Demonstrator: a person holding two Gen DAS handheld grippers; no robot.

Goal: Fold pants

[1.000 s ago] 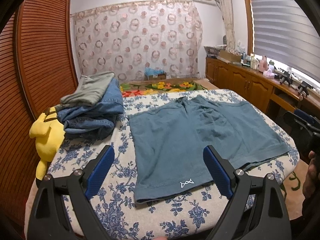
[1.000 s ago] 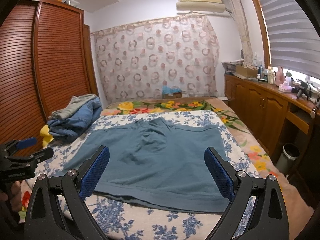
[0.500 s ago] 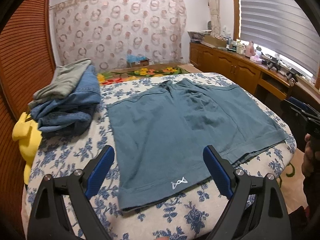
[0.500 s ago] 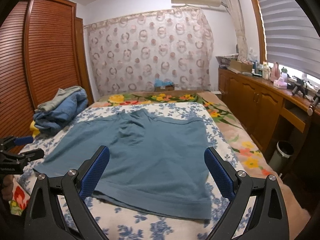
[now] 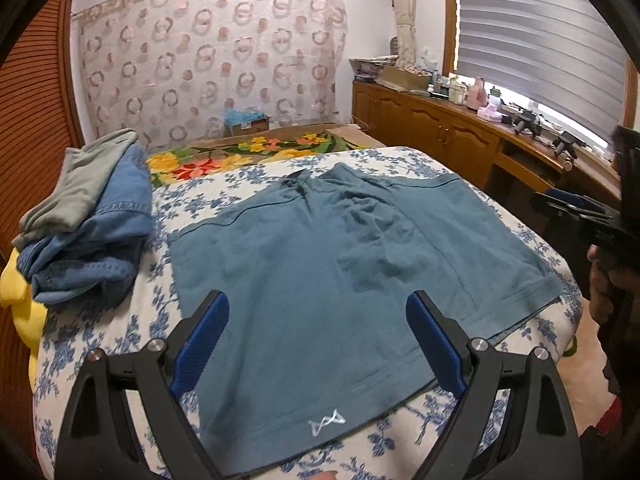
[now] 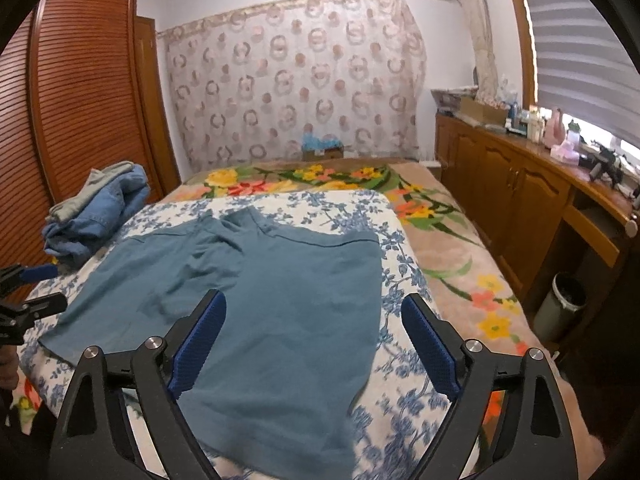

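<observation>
pants (image 5: 320, 280): white zigzag logo (image 5: 326, 427), no text | left tongs (image 5: 318, 344) wide, empty | right tongs (image 6: 314, 344) closing, empty

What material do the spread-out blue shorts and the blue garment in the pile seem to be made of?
Blue shorts: seemingly soft matte knit, like cotton jersey; they lie limp with gentle wrinkles and a stitched hem. Blue garment in the pile: probably denim; faded blue with thick, contrast-stitched seams.

A heap of denim and grey clothes (image 5: 86, 220) sits at the bed's left edge on the blue-flowered sheet (image 5: 120, 328), a yellow plush (image 5: 16, 300) beside it; a small bin (image 6: 564, 306) stands by the wooden cabinets (image 6: 512, 196).
</observation>
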